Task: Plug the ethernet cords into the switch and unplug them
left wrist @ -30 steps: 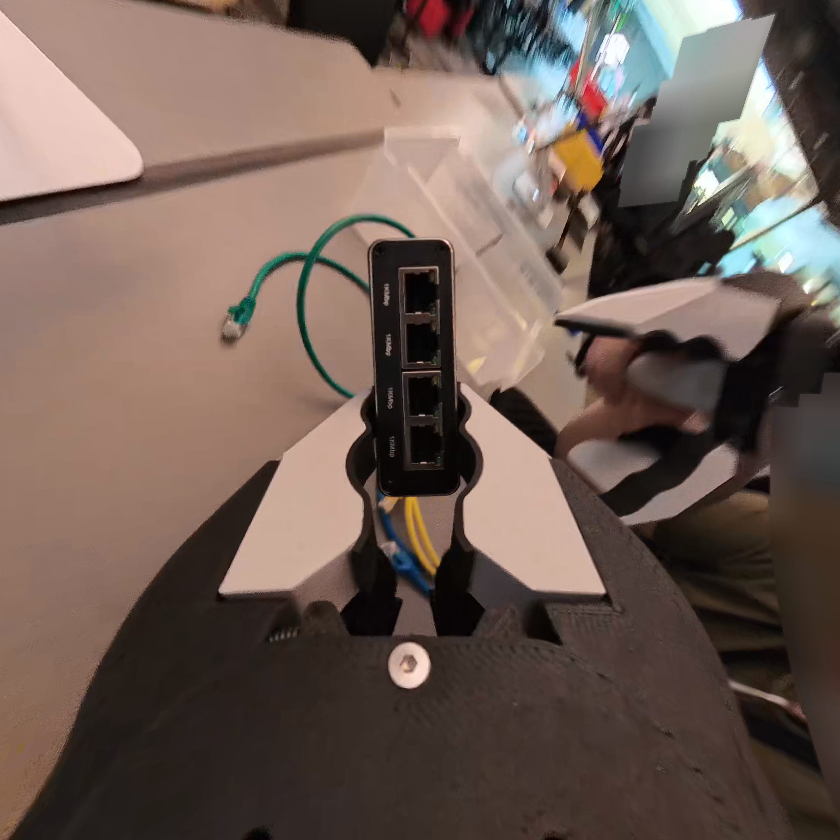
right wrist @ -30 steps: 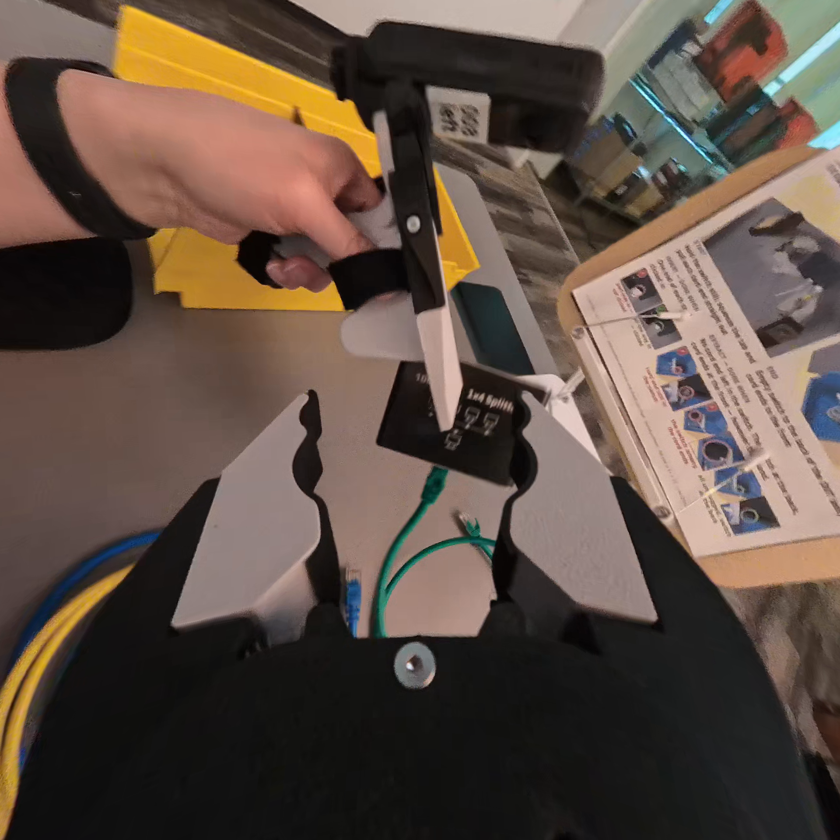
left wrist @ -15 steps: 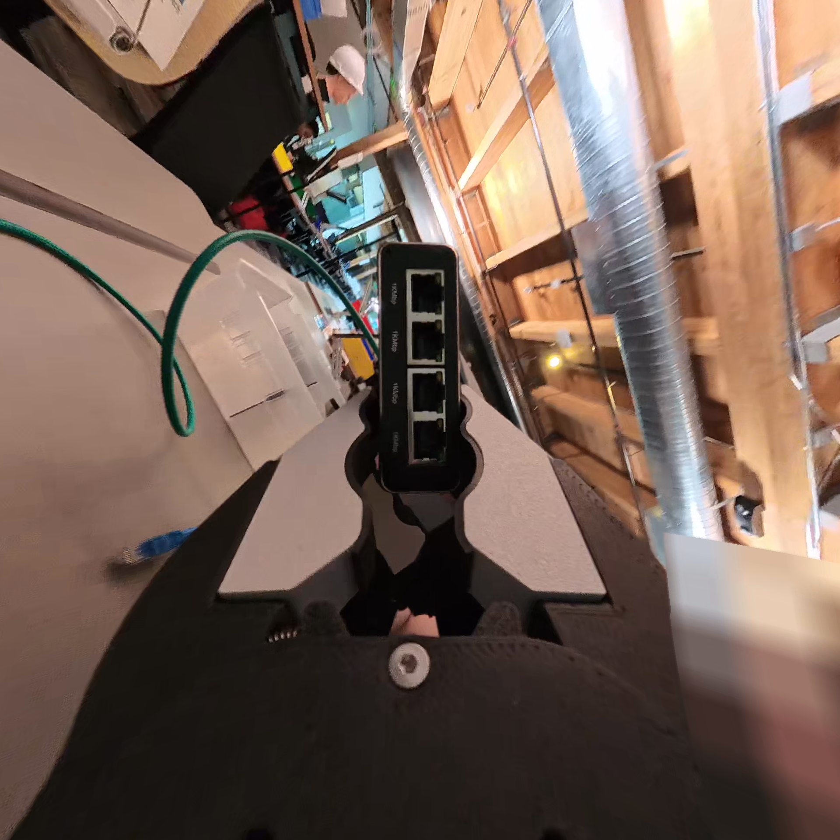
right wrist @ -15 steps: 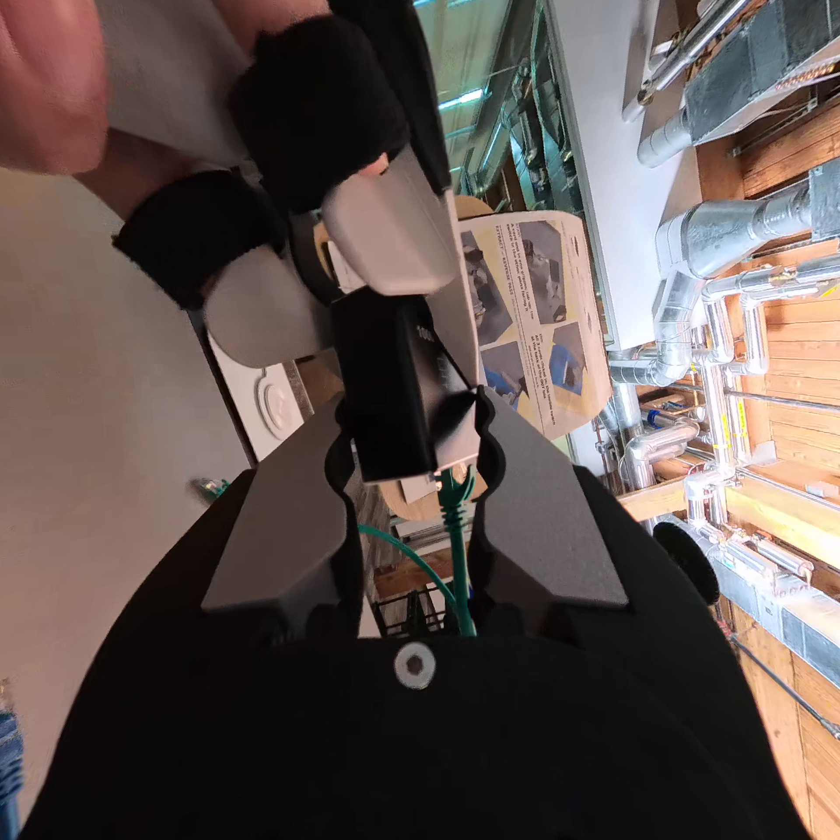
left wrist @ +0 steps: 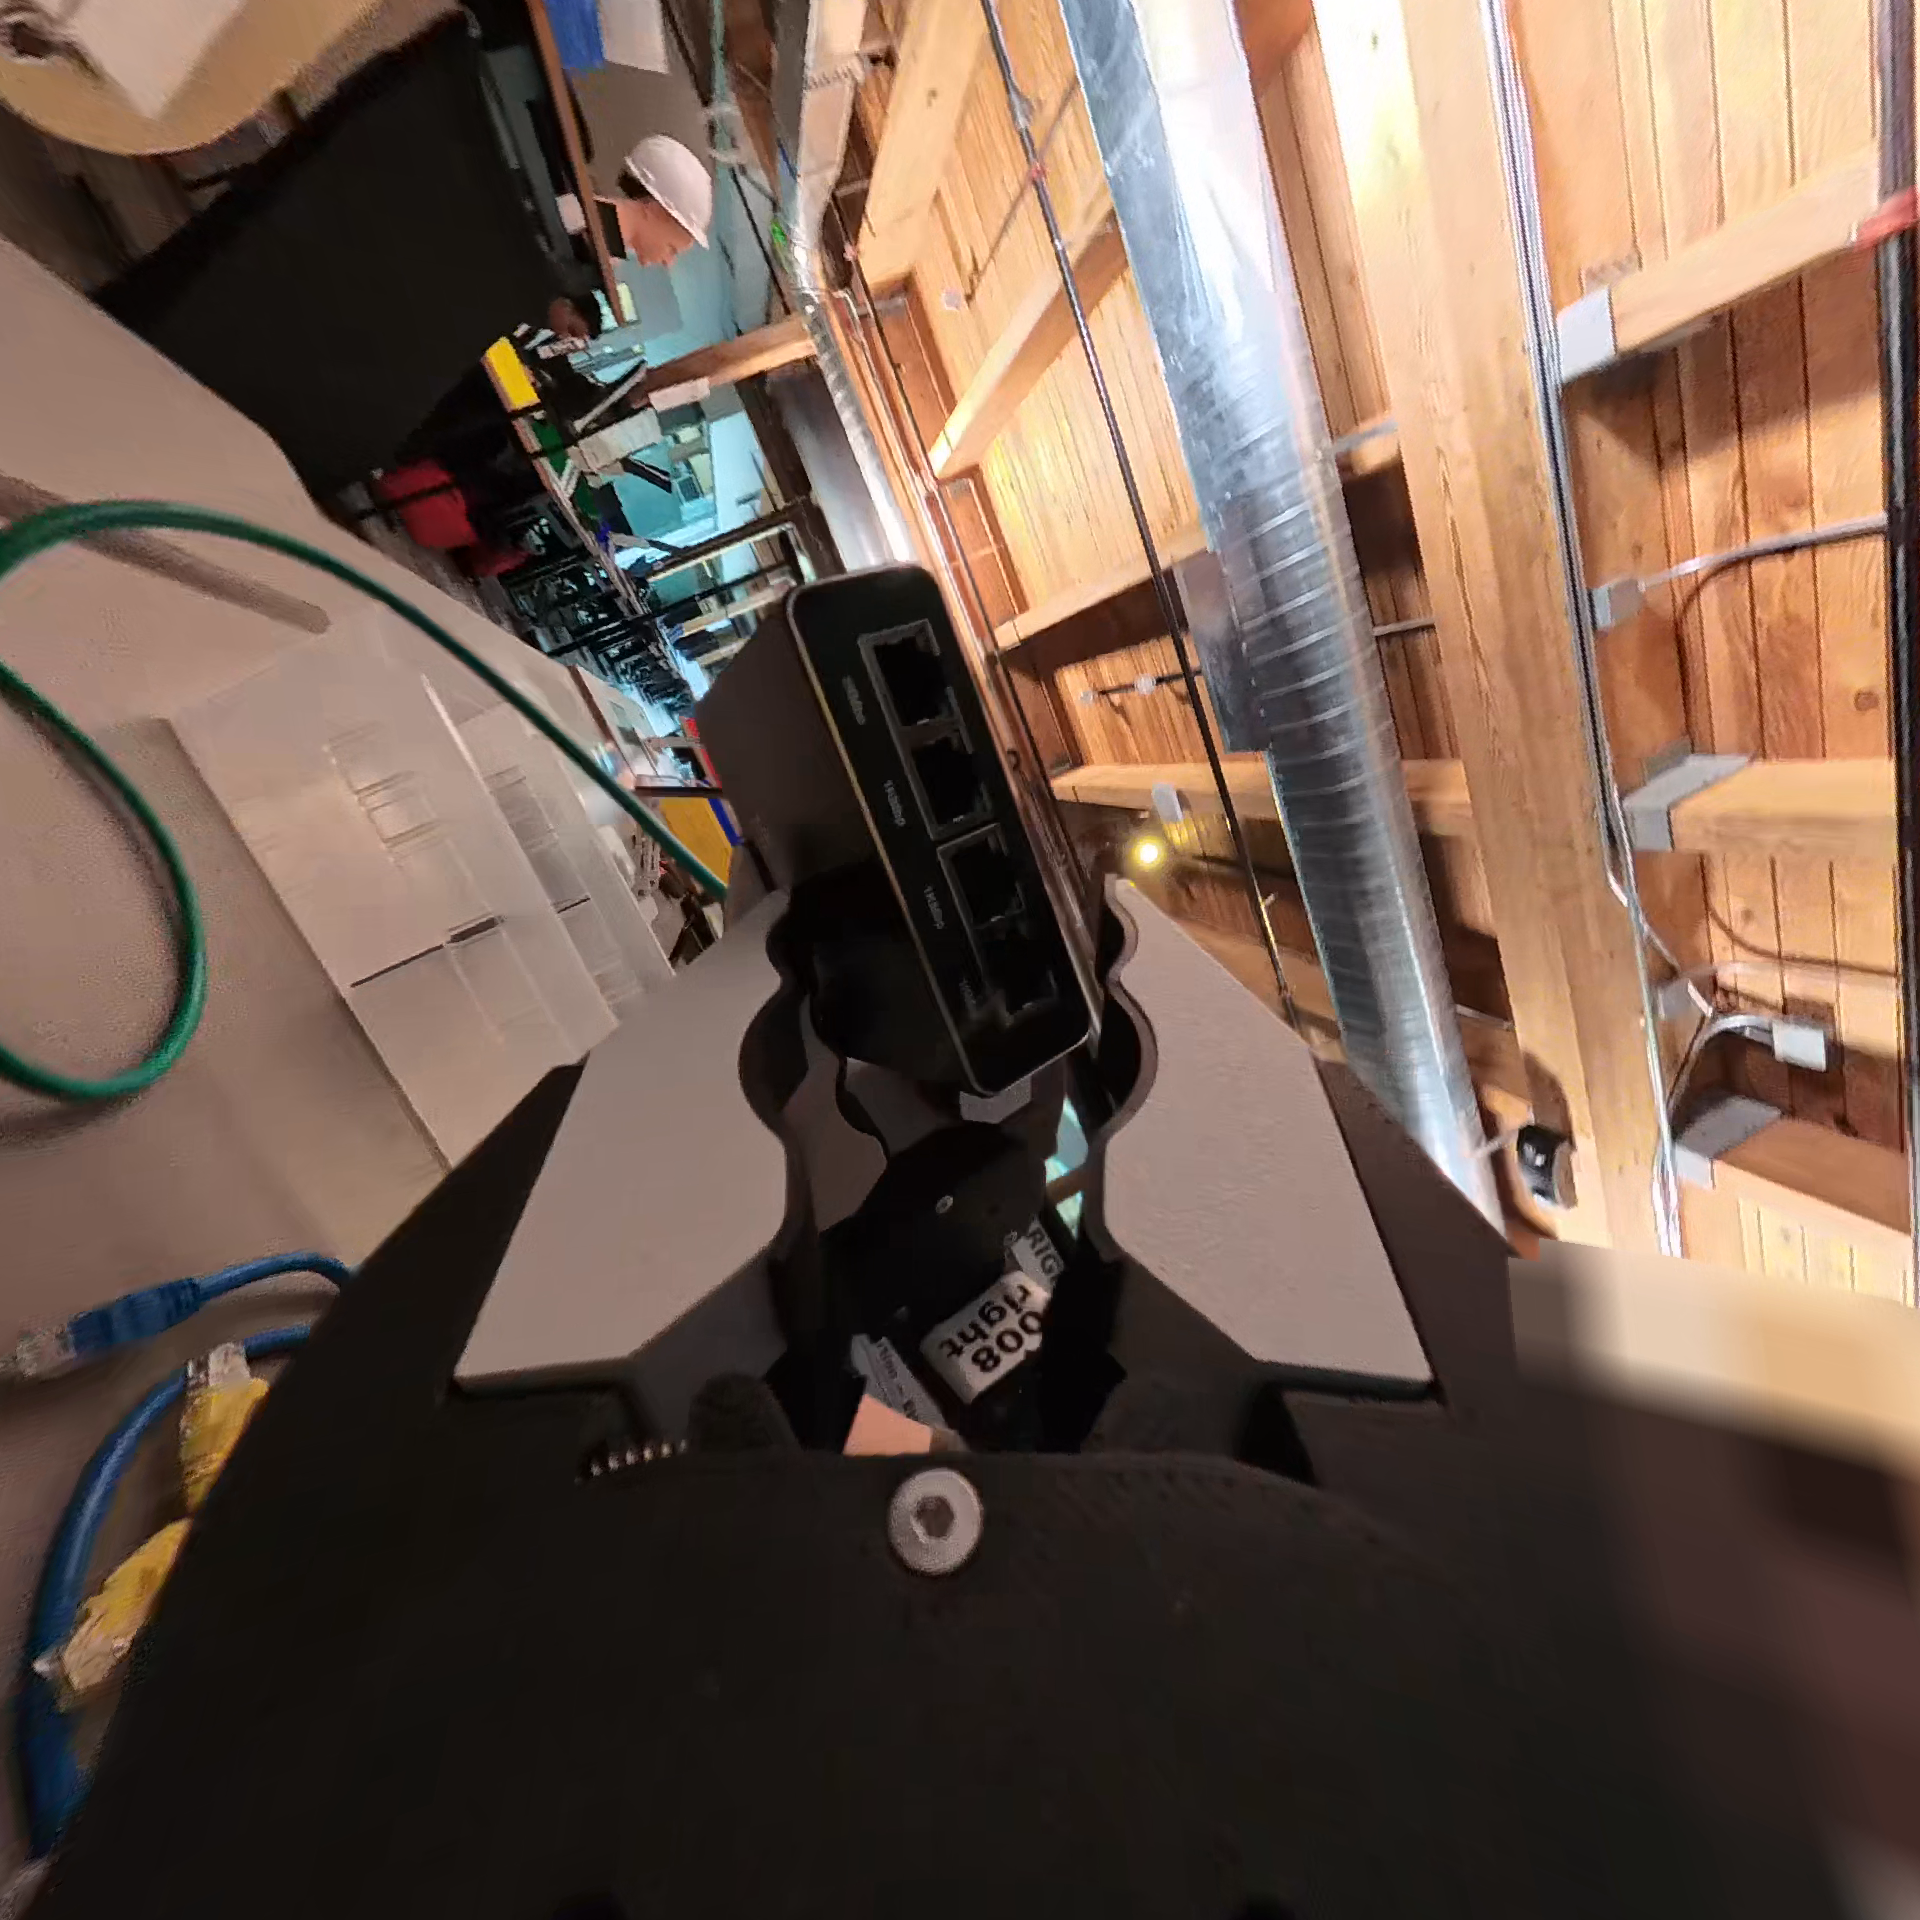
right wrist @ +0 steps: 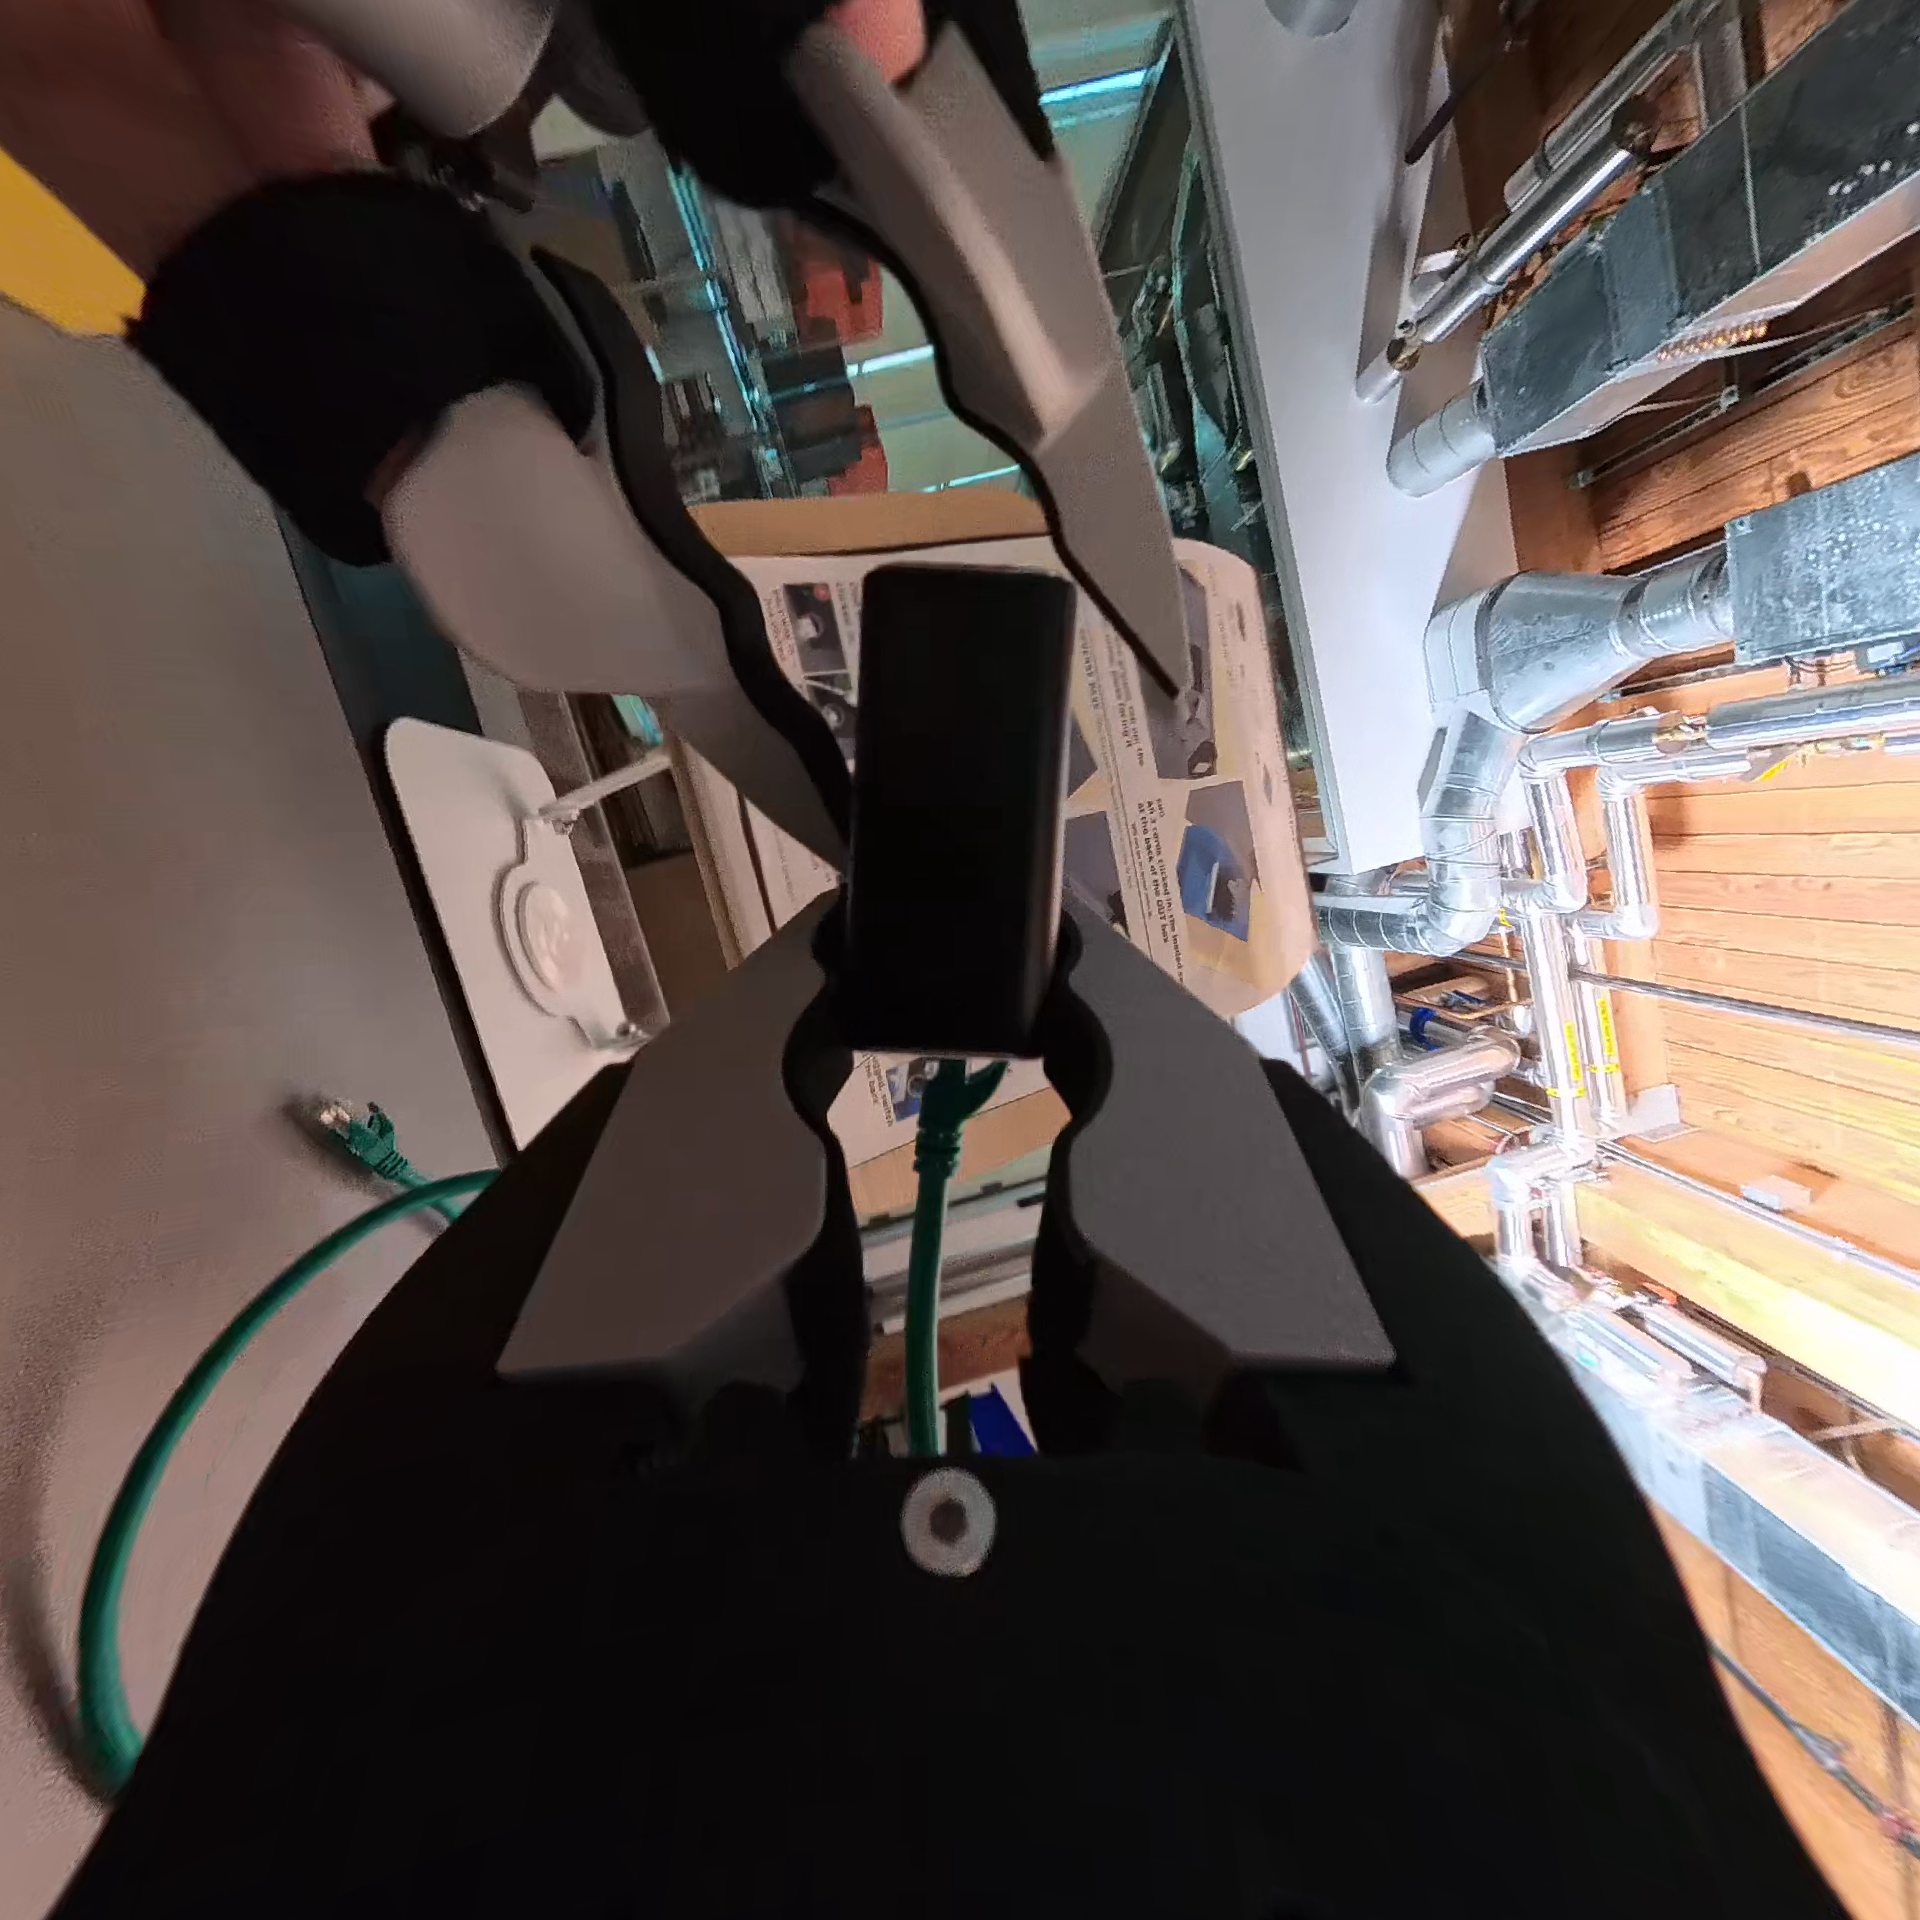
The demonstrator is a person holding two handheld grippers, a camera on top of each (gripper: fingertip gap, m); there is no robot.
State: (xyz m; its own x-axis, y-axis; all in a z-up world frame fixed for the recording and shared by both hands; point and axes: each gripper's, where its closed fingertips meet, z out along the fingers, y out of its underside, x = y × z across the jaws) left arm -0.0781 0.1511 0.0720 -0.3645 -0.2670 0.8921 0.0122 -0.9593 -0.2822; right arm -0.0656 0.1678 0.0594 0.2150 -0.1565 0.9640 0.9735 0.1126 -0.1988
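In the left wrist view, a blue ethernet cord point(left wrist: 156, 1304) and a yellow-booted plug point(left wrist: 213, 1397) are seen lying on the grey table point(left wrist: 125, 935) at the far left, with a second yellow plug point(left wrist: 109, 1636) lower down. Above them a green ethernet cord point(left wrist: 156, 831) is looped over the table and carried up behind the switch. A clear acrylic stand point(left wrist: 416, 862) is seen beside the loop.

At the centre, the black switch point(left wrist: 914, 810) is held off the table, tilted, its four empty ports turned toward the camera. The left gripper point(left wrist: 940, 997) is spread wide around the switch's lower end; a gap is seen on the left side, and contact on the right cannot be told. Below the switch, between the fingers, part of the right gripper's black body is visible.

In the right wrist view, the green cord's loose plug point(right wrist: 358, 1127) is seen resting on the table at the left. The right gripper point(right wrist: 945, 1003) is clamped on the switch point(right wrist: 956, 790) at its lower end, and the green cord point(right wrist: 935, 1195) is run up between the fingers to the switch's underside. The left gripper point(right wrist: 997, 748) is seen above, parted wide on either side of the switch. A printed instruction sheet point(right wrist: 1195, 831) is seen behind.
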